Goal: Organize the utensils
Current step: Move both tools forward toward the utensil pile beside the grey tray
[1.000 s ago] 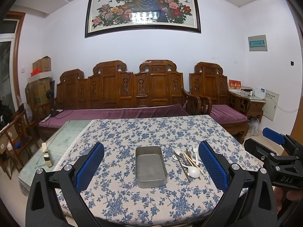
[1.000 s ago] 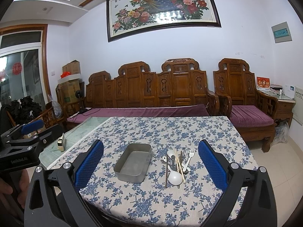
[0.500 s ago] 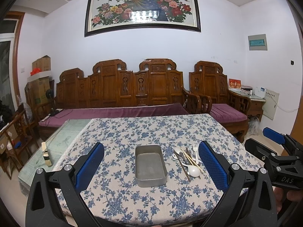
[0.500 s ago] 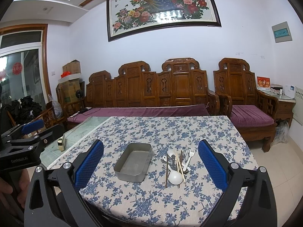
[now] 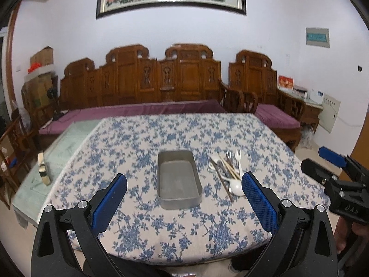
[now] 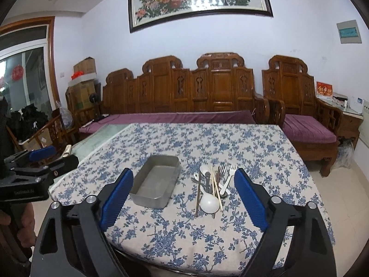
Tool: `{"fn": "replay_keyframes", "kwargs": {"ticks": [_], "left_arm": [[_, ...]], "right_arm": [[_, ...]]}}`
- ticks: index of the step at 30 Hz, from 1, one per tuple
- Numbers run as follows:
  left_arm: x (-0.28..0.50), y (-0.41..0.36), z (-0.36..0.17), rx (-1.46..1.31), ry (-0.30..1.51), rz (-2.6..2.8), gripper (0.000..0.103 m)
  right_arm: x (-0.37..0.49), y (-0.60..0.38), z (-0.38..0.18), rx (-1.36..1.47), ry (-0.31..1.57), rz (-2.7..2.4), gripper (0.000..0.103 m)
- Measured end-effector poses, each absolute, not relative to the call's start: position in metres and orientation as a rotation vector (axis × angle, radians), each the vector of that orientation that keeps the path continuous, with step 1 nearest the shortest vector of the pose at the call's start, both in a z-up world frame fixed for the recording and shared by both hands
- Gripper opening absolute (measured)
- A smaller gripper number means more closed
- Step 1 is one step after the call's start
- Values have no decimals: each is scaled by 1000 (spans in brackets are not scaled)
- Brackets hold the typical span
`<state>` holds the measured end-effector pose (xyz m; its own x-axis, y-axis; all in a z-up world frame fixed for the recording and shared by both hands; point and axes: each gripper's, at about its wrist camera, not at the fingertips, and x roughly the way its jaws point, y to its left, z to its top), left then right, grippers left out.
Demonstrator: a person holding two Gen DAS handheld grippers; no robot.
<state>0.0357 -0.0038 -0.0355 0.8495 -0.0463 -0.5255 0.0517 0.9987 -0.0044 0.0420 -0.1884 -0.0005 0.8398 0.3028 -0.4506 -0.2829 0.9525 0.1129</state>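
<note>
An empty grey metal tray lies on the blue-flowered tablecloth. Right of it sits a heap of utensils: forks, chopsticks, spoons and a white ladle-like spoon. My left gripper hangs open above the near table edge, with the tray seen between its fingers and nothing held. My right gripper is wide apart, its jaws closing a little, with nothing between the pads; the heap lies ahead of it. Each gripper shows at the edge of the other's view.
A carved wooden sofa with purple cushions stands behind the table, and a matching armchair at the right. A small bottle-like object rests on the glass strip at the table's left. Cardboard boxes are stacked far left.
Both grippers have dropped and tipped down toward the table, so tray and utensils look nearer. The right fingers stand slightly closer together than before.
</note>
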Motion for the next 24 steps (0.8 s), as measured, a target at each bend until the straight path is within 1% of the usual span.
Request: {"fn": "replay_keyframes", "kwargs": {"ticks": [7, 10, 13, 15, 20, 22, 23, 24], "left_arm": [[67, -9, -64, 29, 646, -75, 97], [80, -11, -72, 33, 668, -90, 97], [92, -13, -79, 31, 680, -111, 97], [100, -15, -83, 30, 686, -128, 97], [120, -21, -93, 16, 705, -172, 97], [125, -24, -96, 15, 707, -181, 97], [129, -26, -99, 14, 710, -188, 97], [131, -28, -101, 12, 714, -193, 97]], "right_arm": [[76, -191, -26, 21, 536, 326, 82], [90, -193, -36, 13, 564, 338, 77], [104, -194, -47, 1, 596, 354, 71], [116, -197, -58, -11, 629, 365, 64], [151, -204, -88, -68, 712, 378, 54], [164, -208, -100, -82, 740, 382, 49], [172, -210, -107, -82, 756, 386, 43], [178, -212, -113, -81, 767, 387, 40]]}}
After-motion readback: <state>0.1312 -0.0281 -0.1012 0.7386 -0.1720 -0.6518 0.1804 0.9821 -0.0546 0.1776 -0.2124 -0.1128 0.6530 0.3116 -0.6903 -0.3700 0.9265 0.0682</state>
